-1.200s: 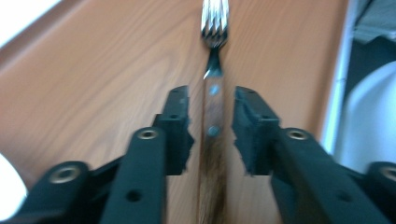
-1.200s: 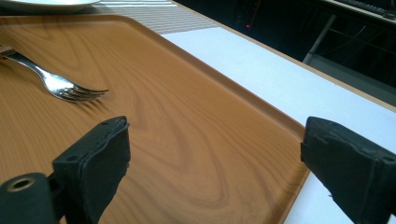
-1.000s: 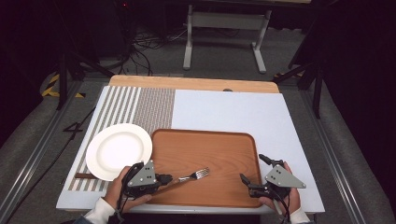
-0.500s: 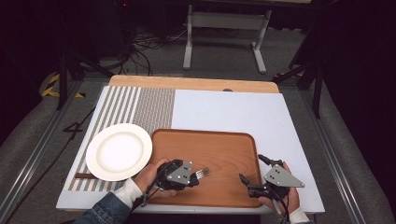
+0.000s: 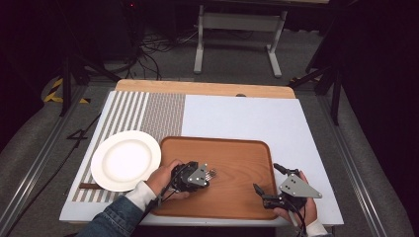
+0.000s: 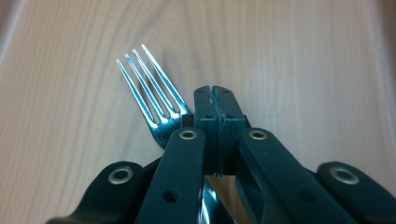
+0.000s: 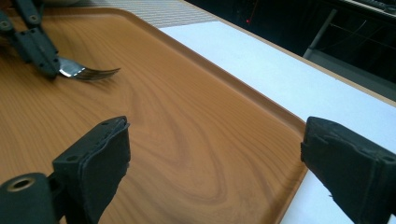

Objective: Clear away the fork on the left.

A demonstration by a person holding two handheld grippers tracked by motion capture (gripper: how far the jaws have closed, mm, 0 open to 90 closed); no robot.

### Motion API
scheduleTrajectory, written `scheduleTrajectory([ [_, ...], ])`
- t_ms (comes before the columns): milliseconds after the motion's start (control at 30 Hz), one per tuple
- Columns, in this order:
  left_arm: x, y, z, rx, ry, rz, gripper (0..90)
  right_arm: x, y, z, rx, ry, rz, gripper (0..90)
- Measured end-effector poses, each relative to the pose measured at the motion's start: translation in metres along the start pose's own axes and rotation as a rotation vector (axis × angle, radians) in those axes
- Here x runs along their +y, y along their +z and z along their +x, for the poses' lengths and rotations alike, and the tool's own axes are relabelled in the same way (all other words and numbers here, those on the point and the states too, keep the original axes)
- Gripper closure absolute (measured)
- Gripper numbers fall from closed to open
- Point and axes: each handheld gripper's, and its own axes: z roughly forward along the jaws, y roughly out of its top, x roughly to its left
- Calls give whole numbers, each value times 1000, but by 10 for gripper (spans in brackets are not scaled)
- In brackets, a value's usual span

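The left gripper (image 5: 206,175) sits low over the brown wooden tray (image 5: 237,153), near the tray's left side. Its two black jaws are pressed tight together, and in the left gripper view they look clamped on the neck of the shiny silver metal fork (image 6: 154,88). The fork lies on the tray floor. Its four thin prongs stick out past the jaws and point away to the left in that view. In the high view the fork's prongs (image 5: 212,173) peek out just beside the gripper tip, pointing toward the middle of the tray. The handle is hidden under the gripper and the hand, so how much of it lifts off the tray cannot be told.

The right gripper (image 5: 266,183) rests by the tray's near right corner. Its jaws stand wide apart and hold nothing. In the right gripper view the tray's raised rim (image 7: 280,112) runs between the two jaws, and the left gripper (image 7: 39,56) with the fork (image 7: 86,72) shows far off at the top left.

A round white plate (image 5: 126,160) lies on the counter (image 5: 247,118), just beside the tray's left edge. It sits partly on a grey striped cloth mat (image 5: 148,111). The two grippers are well apart.
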Motion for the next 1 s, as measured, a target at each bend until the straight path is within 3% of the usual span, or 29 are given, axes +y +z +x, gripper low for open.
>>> scheduleTrajectory([
  [133, -4, -4, 3, 35, -2, 33, 898, 0, 1, 1, 3, -8, 7, 91],
  [233, -8, -10, 5, 105, 22, 101, 897, 0, 1, 1, 1, -10, 9, 91],
  [367, -16, -15, 10, 124, -19, 114, 894, 0, 1, 1, 4, -15, 12, 90],
  [567, -24, -22, 14, 151, -37, 150, 893, 0, 1, 1, 3, -15, 14, 90],
  [1000, -43, -34, 16, 180, -98, 163, 892, 0, 2, 2, 4, -16, 19, 90],
])
